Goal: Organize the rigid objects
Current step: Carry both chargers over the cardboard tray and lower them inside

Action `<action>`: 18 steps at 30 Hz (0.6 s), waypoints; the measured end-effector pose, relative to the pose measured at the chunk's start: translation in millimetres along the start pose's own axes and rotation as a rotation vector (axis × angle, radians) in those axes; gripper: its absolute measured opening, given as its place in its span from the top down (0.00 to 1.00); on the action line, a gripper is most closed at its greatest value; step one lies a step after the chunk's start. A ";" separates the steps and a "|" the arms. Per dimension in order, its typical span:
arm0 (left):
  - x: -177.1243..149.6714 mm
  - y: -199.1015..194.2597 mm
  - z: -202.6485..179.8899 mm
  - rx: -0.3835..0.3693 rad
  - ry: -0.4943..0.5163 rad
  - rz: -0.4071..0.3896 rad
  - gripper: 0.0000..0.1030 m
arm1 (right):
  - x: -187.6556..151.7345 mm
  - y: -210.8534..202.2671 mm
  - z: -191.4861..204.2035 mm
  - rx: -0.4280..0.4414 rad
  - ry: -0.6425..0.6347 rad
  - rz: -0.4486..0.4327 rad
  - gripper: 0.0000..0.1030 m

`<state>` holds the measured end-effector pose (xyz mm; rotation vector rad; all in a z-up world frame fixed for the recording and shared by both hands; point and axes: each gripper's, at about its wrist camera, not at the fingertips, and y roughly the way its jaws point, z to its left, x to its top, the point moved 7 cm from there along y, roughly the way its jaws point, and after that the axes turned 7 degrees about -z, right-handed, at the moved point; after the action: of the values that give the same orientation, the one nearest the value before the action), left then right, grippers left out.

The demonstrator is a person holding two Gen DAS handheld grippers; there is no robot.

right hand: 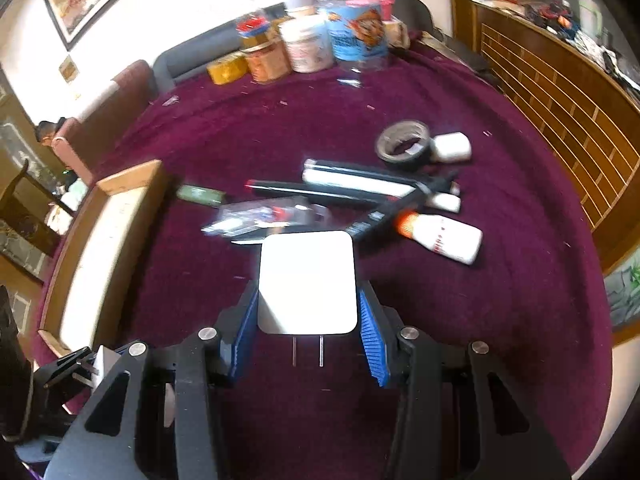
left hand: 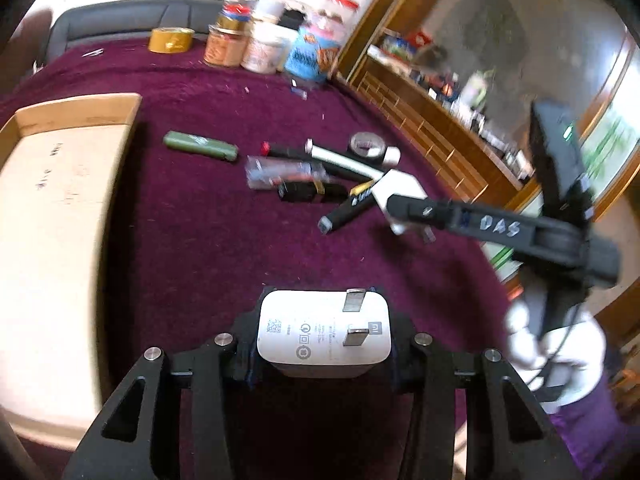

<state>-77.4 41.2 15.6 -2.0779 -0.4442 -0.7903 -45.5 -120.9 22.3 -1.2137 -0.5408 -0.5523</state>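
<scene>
My left gripper (left hand: 322, 340) is shut on a white plug charger (left hand: 324, 334), prongs facing up, held above the purple cloth. My right gripper (right hand: 307, 308) is shut on a second white charger (right hand: 307, 282), prongs pointing back toward the camera; it also shows in the left wrist view (left hand: 400, 196). A pile of loose items lies mid-table: a green lighter (left hand: 200, 146), black and white pens (right hand: 360, 184), a clear plastic packet (right hand: 264, 216), a black tape roll (right hand: 404, 144), a white bottle (right hand: 444, 236). A shallow cardboard box (left hand: 52, 216) sits at the left.
Jars and tins (left hand: 260, 44) stand at the table's far edge, with a yellow tin (left hand: 171, 40). A wooden cabinet (left hand: 432, 132) runs along the right. A sofa (right hand: 104, 112) and a framed picture are behind the table.
</scene>
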 end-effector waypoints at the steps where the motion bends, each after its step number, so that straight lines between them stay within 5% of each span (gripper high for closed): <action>1: 4.8 -11.3 3.9 -0.010 -0.020 -0.017 0.61 | 2.3 -1.0 7.6 0.017 -0.003 -0.002 0.57; 7: 43.5 -68.7 62.1 0.048 -0.109 -0.126 0.61 | 20.4 6.6 83.9 0.189 -0.027 0.012 0.57; 12: 57.9 -81.8 132.3 0.172 -0.175 -0.113 0.61 | 27.3 35.2 153.3 0.316 -0.040 0.062 0.56; 18: 63.3 -62.8 195.8 0.189 -0.306 -0.047 0.61 | 37.1 87.9 205.3 0.286 -0.073 0.109 0.56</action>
<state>7.2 238.9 8.9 -2.0205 -0.7092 -0.4372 21.3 94.9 37.3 -0.9863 -0.5902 -0.3265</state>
